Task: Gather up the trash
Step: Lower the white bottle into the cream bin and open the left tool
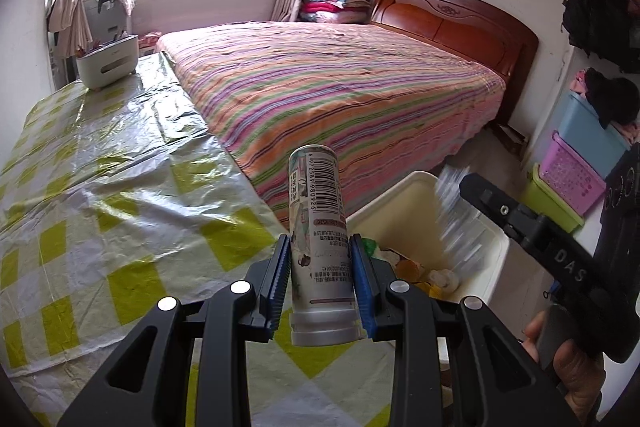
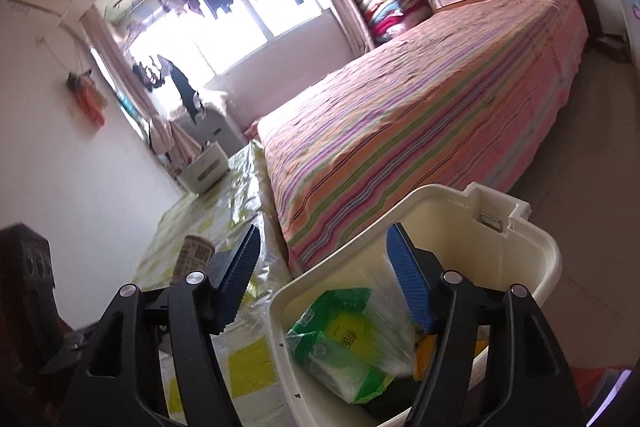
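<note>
Two grippers near the bin [image 2: 536,247] at lower right: my left gripper [image 1: 320,283] clamps the can [image 1: 320,227] over the table edge, my right gripper [image 2: 324,283] gapes empty above the green wrapper [image 2: 344,339]; an early release risks missing.

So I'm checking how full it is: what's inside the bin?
Inside the bin: a green-and-yellow plastic wrapper, blurred, and some yellow and white scraps beside it. The wrapper and the right gripper hide the bottom.

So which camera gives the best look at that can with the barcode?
The left wrist view: the can stands centred, clamped between the left gripper pads, barcode readable. The right wrist view shows only its top, behind a finger.
</note>
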The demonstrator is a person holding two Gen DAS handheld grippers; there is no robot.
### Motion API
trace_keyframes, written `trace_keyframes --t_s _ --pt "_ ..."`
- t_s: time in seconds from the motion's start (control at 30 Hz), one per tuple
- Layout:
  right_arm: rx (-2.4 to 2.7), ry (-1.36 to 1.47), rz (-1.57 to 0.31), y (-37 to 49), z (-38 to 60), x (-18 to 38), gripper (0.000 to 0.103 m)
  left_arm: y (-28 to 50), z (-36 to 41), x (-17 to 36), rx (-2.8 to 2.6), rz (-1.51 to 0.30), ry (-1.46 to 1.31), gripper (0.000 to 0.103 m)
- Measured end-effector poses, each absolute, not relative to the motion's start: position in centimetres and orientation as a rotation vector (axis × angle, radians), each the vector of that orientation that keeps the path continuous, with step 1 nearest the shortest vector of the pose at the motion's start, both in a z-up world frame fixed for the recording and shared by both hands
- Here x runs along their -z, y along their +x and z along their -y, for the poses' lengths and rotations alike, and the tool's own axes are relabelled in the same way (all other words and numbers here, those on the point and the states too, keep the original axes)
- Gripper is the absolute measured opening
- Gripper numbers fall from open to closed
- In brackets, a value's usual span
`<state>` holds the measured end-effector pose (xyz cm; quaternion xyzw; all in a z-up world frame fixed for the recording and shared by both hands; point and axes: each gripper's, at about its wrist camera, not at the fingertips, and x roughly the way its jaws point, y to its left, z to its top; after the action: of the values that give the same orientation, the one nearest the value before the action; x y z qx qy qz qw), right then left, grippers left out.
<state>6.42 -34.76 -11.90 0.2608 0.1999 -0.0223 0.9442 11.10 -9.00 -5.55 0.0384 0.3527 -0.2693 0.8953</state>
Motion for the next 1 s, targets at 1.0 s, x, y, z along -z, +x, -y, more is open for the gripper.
trace_keyframes --t_s 1.0 --pt "0.146 0.767 -0.098 0.6 39.8 11.8 0.073 9.9 18.0 9.3 0.699 -0.797 0.235 0.03"
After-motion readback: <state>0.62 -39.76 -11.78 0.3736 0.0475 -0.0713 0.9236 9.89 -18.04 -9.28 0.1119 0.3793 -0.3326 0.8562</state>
